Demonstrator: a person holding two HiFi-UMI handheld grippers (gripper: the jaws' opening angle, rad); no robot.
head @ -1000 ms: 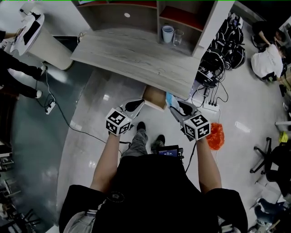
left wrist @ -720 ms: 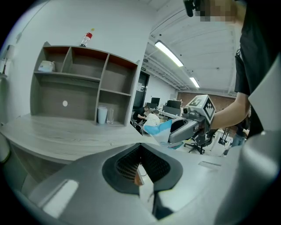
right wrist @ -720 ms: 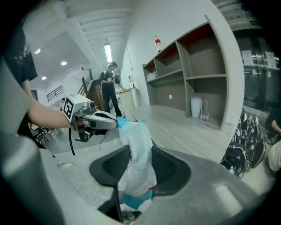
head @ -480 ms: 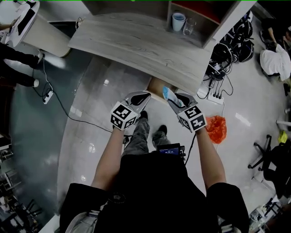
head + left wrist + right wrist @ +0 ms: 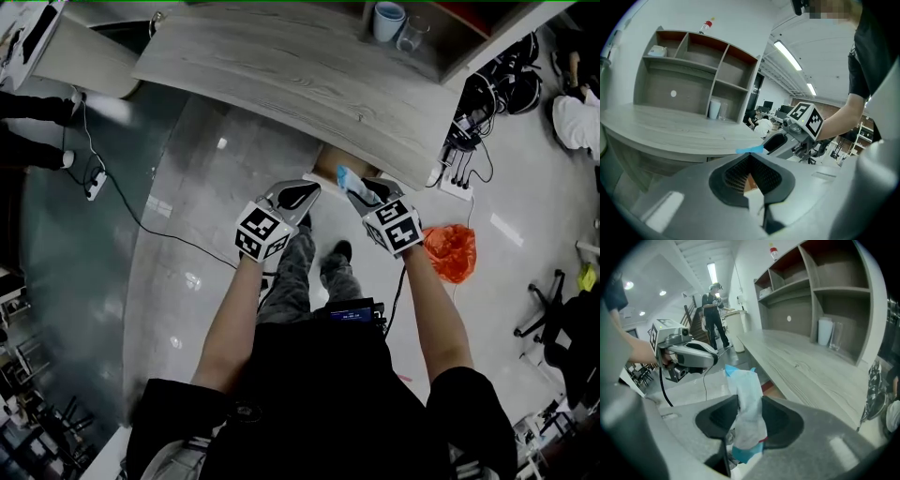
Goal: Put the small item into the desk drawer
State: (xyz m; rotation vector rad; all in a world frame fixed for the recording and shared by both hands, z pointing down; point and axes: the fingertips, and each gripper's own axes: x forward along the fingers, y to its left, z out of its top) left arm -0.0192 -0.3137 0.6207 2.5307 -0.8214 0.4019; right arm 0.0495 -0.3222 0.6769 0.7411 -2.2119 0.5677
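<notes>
Head view, far left: a white power strip lies on the floor w/ a dark cable running off to the right. Above it the grey wood desk spans the top of the view. A cup and a glass stand side by side in a shelf bay at its back right.

Left gripper is held over the floor just short of the desk's front edge, tips aimed at the desk. In the left gripper view its jaws are pressed together w/ nothing between them. The right gripper shows just beyond them, and the blue tip of the packet sticks out sideways.

Between the two grippers, under the desk edge, a brown box-like piece shows, prob. the drawer. Can't tell how far out it is.

The packet, white w/ blue ends, is in the air near the desk edge and just beside that brown piece, not inside it. Right gripper has it. In the right gripper view the jaws pinch the packet at mid-length, w/ one blue end poking up past the tips and the other hanging low. That view also shows the left gripper at left, the desk at right, and the cup and glass on the shelf.

Right of the right gripper, an orange bag lies on the floor.
</notes>
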